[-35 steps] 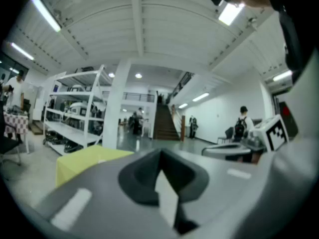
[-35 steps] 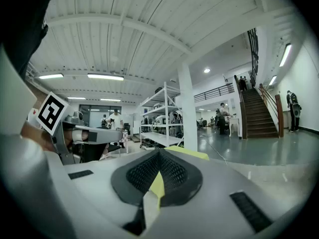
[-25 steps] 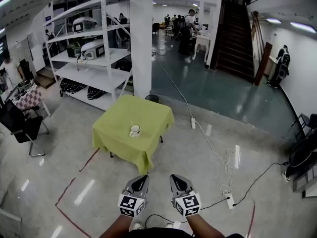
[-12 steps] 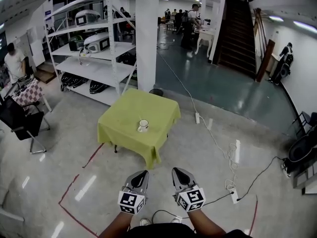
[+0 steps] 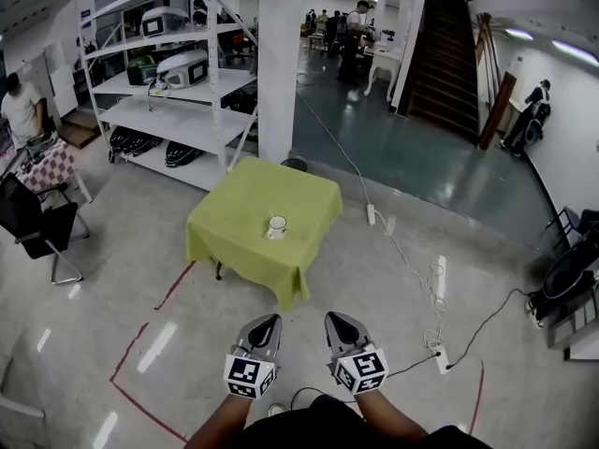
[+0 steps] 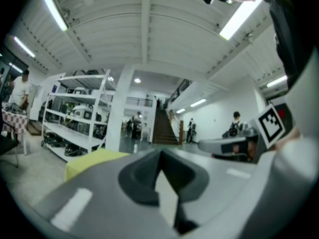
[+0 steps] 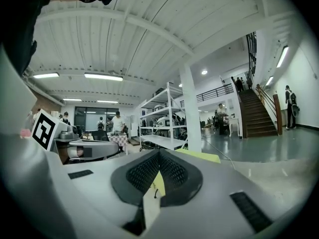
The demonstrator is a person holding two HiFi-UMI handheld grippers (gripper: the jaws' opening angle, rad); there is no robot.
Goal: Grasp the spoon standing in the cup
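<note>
A white cup (image 5: pixel 277 225) stands mid-top on a small table with a yellow-green cloth (image 5: pixel 234 237), a few steps ahead on the floor. The spoon in it is too small to make out. My left gripper (image 5: pixel 265 324) and right gripper (image 5: pixel 339 322) hang side by side low in the head view, well short of the table, both shut and empty. In the left gripper view the jaws (image 6: pixel 160 153) meet, with the table's edge (image 6: pixel 94 159) beyond. In the right gripper view the jaws (image 7: pixel 158 153) are together, and the cloth (image 7: pixel 199 156) shows past them.
White shelving (image 5: pixel 168 110) and a white pillar (image 5: pixel 279 64) stand behind the table. A black chair (image 5: pixel 33 227) is at the left, where a person (image 5: pixel 19 106) stands. Cables and power strips (image 5: pixel 438 354) lie on the floor at right. Red tape (image 5: pixel 140 344) marks the floor.
The table and cup have shifted right and grown slightly in the head view as I came nearer. Both grippers stay shut in the same low position.
</note>
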